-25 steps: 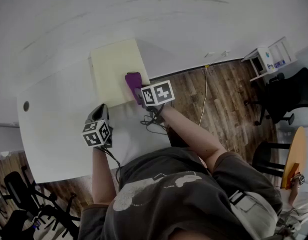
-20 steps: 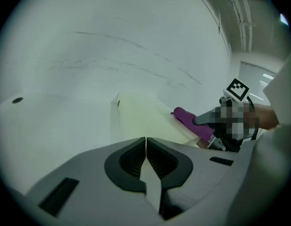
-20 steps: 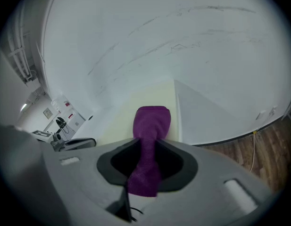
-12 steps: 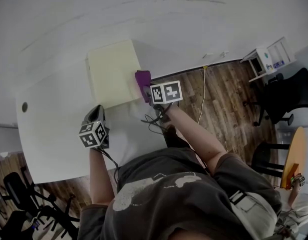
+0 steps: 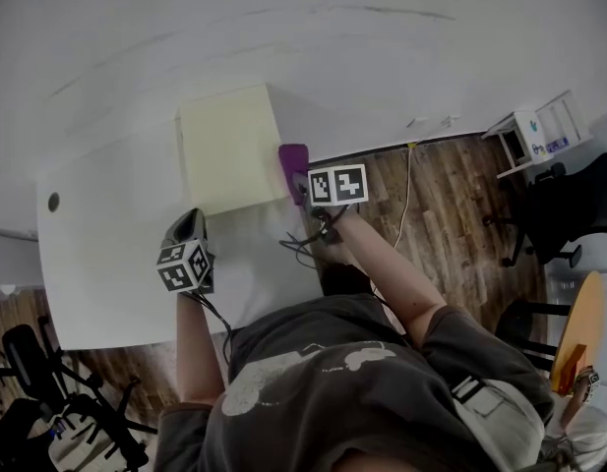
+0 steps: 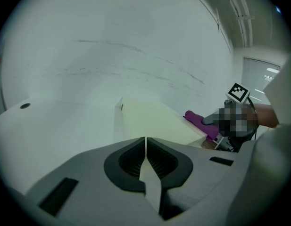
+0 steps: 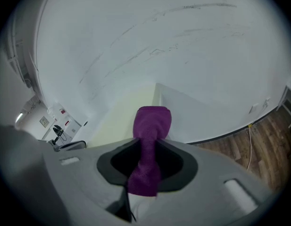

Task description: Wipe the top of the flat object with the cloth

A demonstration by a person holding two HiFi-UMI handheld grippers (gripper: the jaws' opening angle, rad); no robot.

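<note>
Here: right claw (image 7: 147,160) grips cloth (image 7: 153,121) at flat object (image 5: 224,155) edge (left claw (image 6: 145,160) closed).

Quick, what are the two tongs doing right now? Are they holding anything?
Left tongs: closed, holding nothing.
Right tongs: closed on the purple cloth.

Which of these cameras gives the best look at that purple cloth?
The right gripper view: the purple cloth fills its centre, clamped in the right gripper. The head view shows it only as a small patch at the flat object's edge. The left gripper view shows it far off to one side, partly hidden.
</note>
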